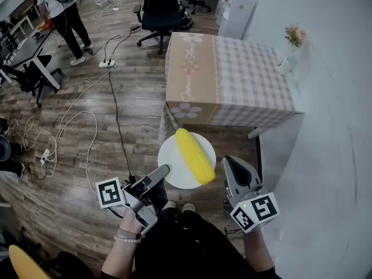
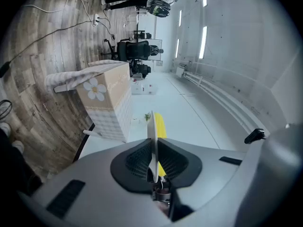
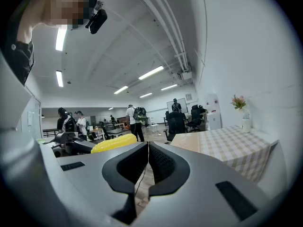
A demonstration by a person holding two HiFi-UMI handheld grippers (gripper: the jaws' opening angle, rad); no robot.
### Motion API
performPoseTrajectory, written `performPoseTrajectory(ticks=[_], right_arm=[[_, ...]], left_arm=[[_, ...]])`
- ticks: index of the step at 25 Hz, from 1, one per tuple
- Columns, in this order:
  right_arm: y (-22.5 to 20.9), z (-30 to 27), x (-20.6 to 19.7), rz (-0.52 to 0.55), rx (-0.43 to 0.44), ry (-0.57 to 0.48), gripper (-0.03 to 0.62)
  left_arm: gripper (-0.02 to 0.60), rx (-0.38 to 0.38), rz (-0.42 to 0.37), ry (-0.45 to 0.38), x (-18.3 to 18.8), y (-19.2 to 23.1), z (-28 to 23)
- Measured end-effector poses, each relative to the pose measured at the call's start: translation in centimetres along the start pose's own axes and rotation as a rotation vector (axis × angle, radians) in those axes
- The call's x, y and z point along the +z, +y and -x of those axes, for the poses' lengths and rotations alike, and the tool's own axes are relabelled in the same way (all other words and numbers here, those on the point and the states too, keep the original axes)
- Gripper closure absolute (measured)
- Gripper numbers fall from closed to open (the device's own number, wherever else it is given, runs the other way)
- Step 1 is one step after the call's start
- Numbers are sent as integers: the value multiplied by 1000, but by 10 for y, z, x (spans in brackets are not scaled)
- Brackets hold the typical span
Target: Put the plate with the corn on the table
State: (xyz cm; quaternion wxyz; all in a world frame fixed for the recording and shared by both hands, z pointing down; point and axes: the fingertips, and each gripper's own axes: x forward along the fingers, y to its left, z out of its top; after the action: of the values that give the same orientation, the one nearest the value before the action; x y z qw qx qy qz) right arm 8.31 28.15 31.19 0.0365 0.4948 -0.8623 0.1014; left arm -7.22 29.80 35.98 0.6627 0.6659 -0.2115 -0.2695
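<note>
Head view, from the left: a person (image 1: 61,10) stands at the far upper corner on the wooden floor (image 1: 70,156), and cables (image 1: 75,115) trail from a power strip (image 1: 106,64) towards the bottom of the frame. An office chair (image 1: 160,10) stands behind the counter.

Lower down, the left hand-held gripper (image 1: 163,170) reaches in from the person's left hand (image 1: 132,225). Its jaws are clamped on the near left rim of the white plate (image 1: 171,156). The left gripper view shows the same hold: the plate (image 2: 152,141) runs edge-on between the two dark pads (image 2: 137,162), which press on it from both sides.

The corn (image 1: 195,156) lies along the plate, a little right of its middle, husked and yellow. The plate hangs in the air over the floor, just short of the counter's near edge and not resting on it.

Just right of the plate, the right hand-held gripper (image 1: 232,166) points forward, apart from the plate. In the right gripper view its jaws (image 3: 148,160) meet with nothing between them, and the corn (image 3: 113,143) shows off to the left.

The counter (image 1: 232,80) carries a checked cloth. A small vase of flowers (image 1: 290,51) stands at its far right corner beside the white wall (image 1: 337,97).
</note>
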Motion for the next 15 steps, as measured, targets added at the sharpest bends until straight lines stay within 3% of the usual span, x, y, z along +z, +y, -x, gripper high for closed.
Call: performPoseTrajectory(ticks=[10, 15], right_arm=[[-1, -3, -6, -7, -1, 4, 553], [-2, -3, -6, -140, -3, -9, 551]], left_arm=[[543, 0, -5, 1, 2, 6, -1], [543, -4, -9, 4, 2, 4, 2]])
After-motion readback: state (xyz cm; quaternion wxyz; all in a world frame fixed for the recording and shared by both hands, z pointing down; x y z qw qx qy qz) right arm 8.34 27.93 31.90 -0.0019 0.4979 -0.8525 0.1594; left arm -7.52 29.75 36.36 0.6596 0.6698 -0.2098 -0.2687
